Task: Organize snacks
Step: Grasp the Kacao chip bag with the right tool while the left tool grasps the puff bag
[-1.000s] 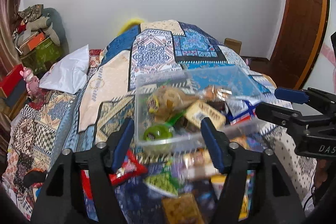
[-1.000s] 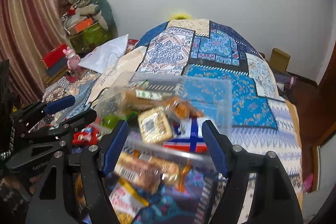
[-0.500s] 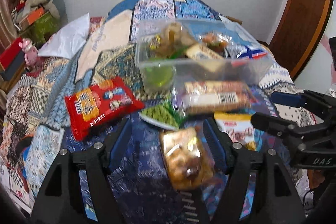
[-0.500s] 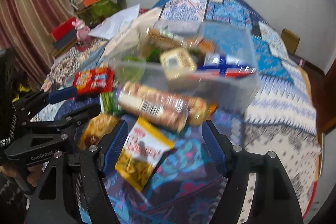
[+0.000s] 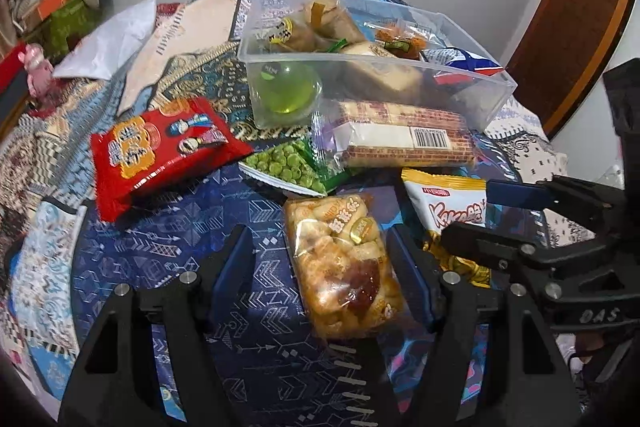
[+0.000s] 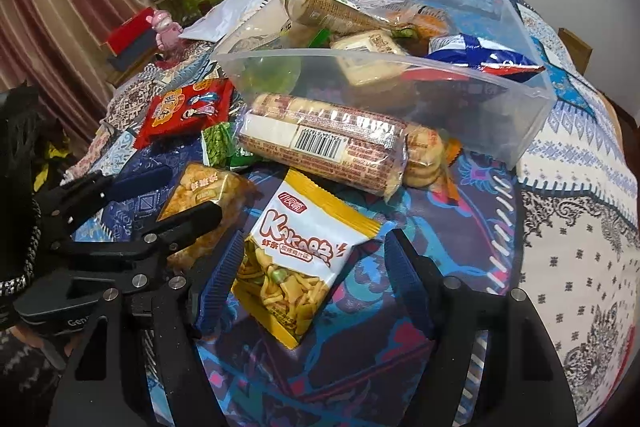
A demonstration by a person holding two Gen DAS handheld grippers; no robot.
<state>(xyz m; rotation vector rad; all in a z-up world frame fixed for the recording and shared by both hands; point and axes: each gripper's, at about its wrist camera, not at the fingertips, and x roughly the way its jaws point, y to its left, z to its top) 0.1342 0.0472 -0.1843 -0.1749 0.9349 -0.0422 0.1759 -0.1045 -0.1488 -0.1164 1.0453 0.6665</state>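
Observation:
Loose snack packets lie on a patterned bedspread in front of a clear plastic bin [image 5: 472, 83] holding several snacks. My left gripper [image 5: 320, 251] is open and points down over an orange bag of fried snacks [image 5: 340, 267]. The bag lies between the fingers, with a gap on the left side. My right gripper [image 6: 314, 263] is open, and a white-and-yellow chip bag [image 6: 296, 251] lies between its fingers. The left gripper [image 6: 168, 199] hangs over the orange bag [image 6: 200, 191]. The right gripper [image 5: 486, 217] hovers over the chip bag [image 5: 444, 207].
A long biscuit roll [image 5: 400, 139], a green pea packet [image 5: 288, 167] and a red packet [image 5: 160, 147] lie between the grippers and the bin [image 6: 520, 147]. A white pillow [image 5: 108, 47] and stacked boxes sit at the far left. A wooden door stands at the right.
Both grippers have tilted down and sunk toward the loose packets. The bin has slid up in both views, and a bag now lies between each pair of fingers.

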